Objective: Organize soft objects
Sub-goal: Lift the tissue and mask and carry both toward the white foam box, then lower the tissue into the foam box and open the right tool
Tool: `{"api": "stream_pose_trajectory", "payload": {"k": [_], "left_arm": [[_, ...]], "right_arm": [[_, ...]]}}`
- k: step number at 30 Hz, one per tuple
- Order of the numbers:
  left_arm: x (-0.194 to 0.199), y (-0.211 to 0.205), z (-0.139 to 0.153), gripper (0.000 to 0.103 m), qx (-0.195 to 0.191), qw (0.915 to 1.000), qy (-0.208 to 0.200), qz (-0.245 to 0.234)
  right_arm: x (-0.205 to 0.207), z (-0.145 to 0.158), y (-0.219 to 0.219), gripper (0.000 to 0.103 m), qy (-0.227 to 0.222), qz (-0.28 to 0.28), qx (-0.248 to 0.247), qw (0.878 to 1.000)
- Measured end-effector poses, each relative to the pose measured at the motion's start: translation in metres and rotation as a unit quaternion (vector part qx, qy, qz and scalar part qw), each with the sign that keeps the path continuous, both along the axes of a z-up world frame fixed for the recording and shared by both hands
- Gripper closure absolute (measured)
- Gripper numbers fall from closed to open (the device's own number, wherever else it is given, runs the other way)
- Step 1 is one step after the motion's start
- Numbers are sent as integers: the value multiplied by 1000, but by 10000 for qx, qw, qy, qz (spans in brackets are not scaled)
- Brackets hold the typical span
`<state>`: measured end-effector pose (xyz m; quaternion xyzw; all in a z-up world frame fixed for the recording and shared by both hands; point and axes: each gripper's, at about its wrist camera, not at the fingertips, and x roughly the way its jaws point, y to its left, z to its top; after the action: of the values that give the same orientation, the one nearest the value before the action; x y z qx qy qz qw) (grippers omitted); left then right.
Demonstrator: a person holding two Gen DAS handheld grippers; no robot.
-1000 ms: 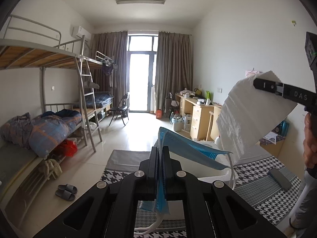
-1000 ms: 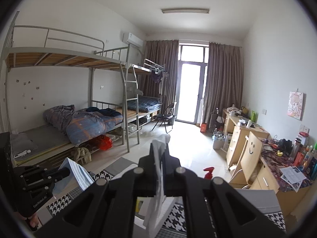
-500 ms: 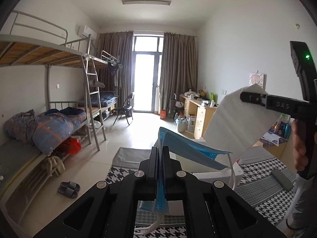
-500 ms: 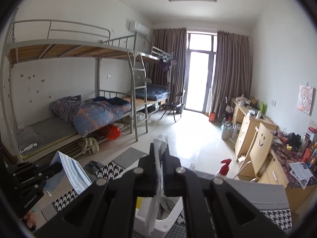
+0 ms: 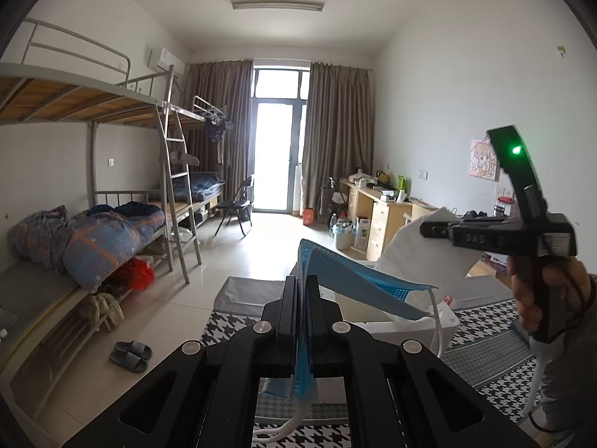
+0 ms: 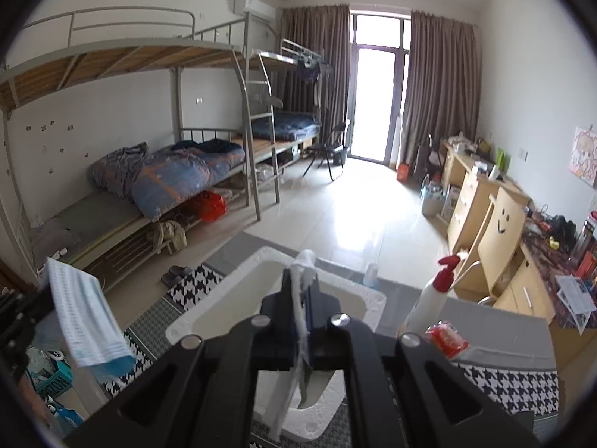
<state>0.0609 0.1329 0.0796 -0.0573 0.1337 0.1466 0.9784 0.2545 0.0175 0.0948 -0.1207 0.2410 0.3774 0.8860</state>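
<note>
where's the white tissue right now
The white tissue is pinched in the right gripper, just above the open foam box; in the left wrist view it hangs right of the blue mask.

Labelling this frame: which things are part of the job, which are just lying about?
Job:
face mask in left tongs
paper towel in right tongs
foam box

Lying about:
spray bottle
red packet
slippers
quilt

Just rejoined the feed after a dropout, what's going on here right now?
A person holds a gripper in each hand. The left gripper is shut on a blue face mask; the right gripper is shut on a white paper towel. Both hang above a white foam box on the houndstooth cloth.
</note>
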Motion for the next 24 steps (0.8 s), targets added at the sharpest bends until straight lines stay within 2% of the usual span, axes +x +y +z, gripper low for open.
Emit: {"api": "stream_pose_trajectory", "payload": {"k": [10, 24], "left_arm": [[-2, 3, -2, 99, -38, 10000, -10, 36], [-6, 6, -4, 99, -55, 9999, -35, 105]], "right_arm": [[15, -29, 15, 96, 374, 40, -421, 9984], [30, -51, 35, 96, 768, 72, -956, 9924]]}}
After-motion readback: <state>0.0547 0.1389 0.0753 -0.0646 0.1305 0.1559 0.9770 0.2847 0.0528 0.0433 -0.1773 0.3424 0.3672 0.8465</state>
